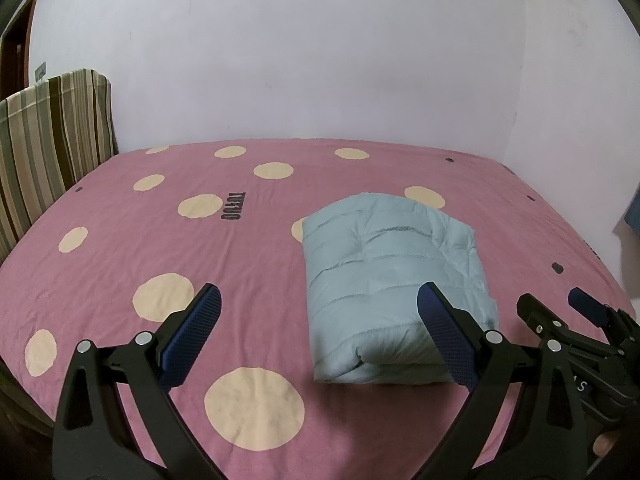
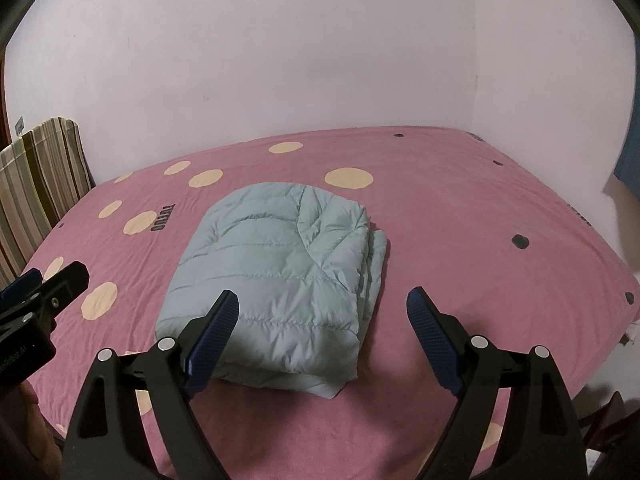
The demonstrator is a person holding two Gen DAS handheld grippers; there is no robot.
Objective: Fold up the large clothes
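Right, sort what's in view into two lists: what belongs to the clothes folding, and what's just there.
Part of the job:
- pale blue quilted puffer jacket, folded into a bundle
- left gripper, open
- right gripper, open
- pink bedsheet with cream dots, the work surface

Just there:
- striped brown and green cushion
- plain white wall

My right tongs (image 2: 322,312) hang wide apart above the bed (image 2: 460,240), nothing between their 2 blue pads. Just beyond them a pale blue quilted jacket (image 2: 276,276) lies folded into a thick bundle on the pink sheet with cream dots. My left tongs (image 2: 40,284) show at the left edge. A striped cushion (image 2: 40,176) leans at the bed's far left.
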